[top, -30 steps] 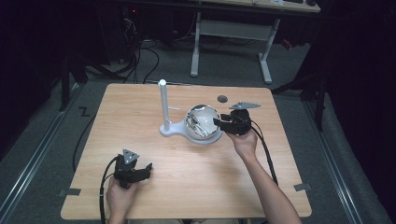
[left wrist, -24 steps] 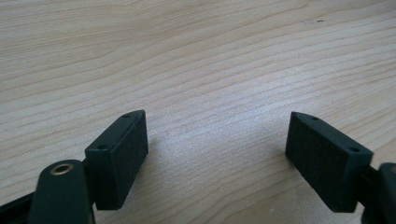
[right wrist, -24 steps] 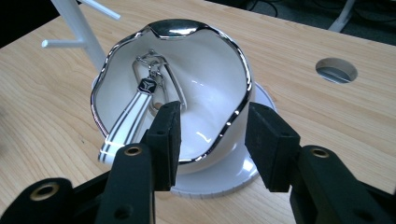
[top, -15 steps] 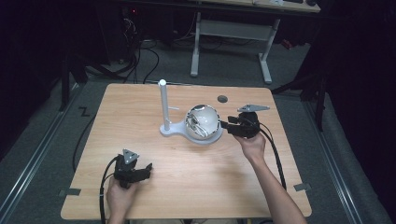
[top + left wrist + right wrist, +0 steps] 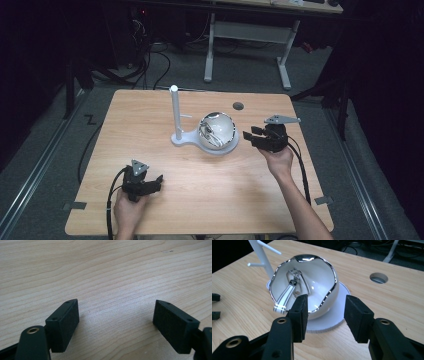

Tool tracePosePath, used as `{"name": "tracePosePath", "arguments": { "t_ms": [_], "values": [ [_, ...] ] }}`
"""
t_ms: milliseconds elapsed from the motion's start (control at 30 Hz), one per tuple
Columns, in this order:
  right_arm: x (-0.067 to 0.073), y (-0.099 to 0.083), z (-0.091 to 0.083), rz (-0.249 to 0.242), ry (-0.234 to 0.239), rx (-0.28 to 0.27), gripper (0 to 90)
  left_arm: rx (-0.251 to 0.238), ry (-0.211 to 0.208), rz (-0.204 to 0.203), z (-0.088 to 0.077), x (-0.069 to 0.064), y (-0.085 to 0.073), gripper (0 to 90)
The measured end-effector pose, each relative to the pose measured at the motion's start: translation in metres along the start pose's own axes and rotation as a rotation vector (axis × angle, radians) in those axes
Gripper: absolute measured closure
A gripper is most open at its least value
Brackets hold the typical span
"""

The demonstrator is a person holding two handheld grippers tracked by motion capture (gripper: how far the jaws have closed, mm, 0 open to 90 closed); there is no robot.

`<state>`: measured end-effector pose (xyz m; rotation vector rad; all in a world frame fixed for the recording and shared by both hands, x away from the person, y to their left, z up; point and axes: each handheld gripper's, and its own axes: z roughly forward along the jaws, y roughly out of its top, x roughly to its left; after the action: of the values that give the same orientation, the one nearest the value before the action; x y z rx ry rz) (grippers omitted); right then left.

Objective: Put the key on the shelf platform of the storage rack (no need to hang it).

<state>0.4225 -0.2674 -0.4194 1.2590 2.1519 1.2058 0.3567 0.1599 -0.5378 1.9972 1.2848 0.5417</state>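
**A:** You are holding the right gripper (image 5: 248,138) just beside the white bowl (image 5: 218,129), on its right, with the jaws standing fairly wide and nothing between them. They have just been opening a touch further. The bowl is sitting tilted on the round white stand base (image 5: 231,146), its mouth facing your gripper.

**B:** And the left gripper (image 5: 159,180)?

**A:** You are resting it well away from the bowl, near the front left of the wooden table (image 5: 310,200), jaws spread wide over bare wood grain, gripping nothing.

**B:** What am I risking here?

**A:** The bowl is looking glossy and hard, ceramic or glass by my guess, with a wavy chrome-like rim (image 5: 329,293). If you are closing the pads on that scalloped edge, they may be meeting a crest on one side and a dip on the other, so the bowl could twist or slide out. Being round and already tipped, it could also be rolling off the base if you nudge it sideways.

**B:** Anything inside it?

**A:** A shiny metal utensil (image 5: 288,293) is lying in the bowl, its handle poking over the near rim toward your jaws. Catching that handle could be levering the bowl over. The thin white post (image 5: 175,113) with its pegs is standing just beyond the bowl, to its left; pushing the bowl that way may be knocking it.
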Motion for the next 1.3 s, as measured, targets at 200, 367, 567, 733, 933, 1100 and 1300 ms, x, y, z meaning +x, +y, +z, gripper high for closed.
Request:
{"name": "tracePosePath", "arguments": {
  "t_ms": [200,367,567,733,933,1100,1300],
  "values": [
    [0.001,-0.002,-0.012,-0.009,-0.014,-0.014,55.1,0.000,0.000,0.000,0.000,0.000,0.000,21.4],
    [-0.005,-0.012,-0.020,0.008,-0.026,-0.018,55.4,0.000,0.000,0.000,0.000,0.000,0.000,21.4],
    [-0.010,-0.022,-0.031,0.033,-0.025,-0.024,55.2,0.001,0.002,0.002,0.000,0.000,0.000,21.4],
    [-0.007,-0.027,-0.044,0.030,-0.016,-0.055,55.3,0.001,0.002,0.002,0.000,0.000,0.000,21.4],
    [-0.010,-0.036,-0.054,0.045,-0.021,-0.065,55.3,0.001,0.002,0.002,0.000,0.000,0.000,21.4],
    [-0.012,-0.044,-0.060,0.059,-0.016,-0.066,54.8,0.001,0.002,0.002,0.000,0.000,0.000,21.4],
    [-0.010,-0.054,-0.068,0.066,-0.007,-0.076,54.8,0.001,0.002,0.002,0.000,0.000,0.000,21.4]
  ]
}}
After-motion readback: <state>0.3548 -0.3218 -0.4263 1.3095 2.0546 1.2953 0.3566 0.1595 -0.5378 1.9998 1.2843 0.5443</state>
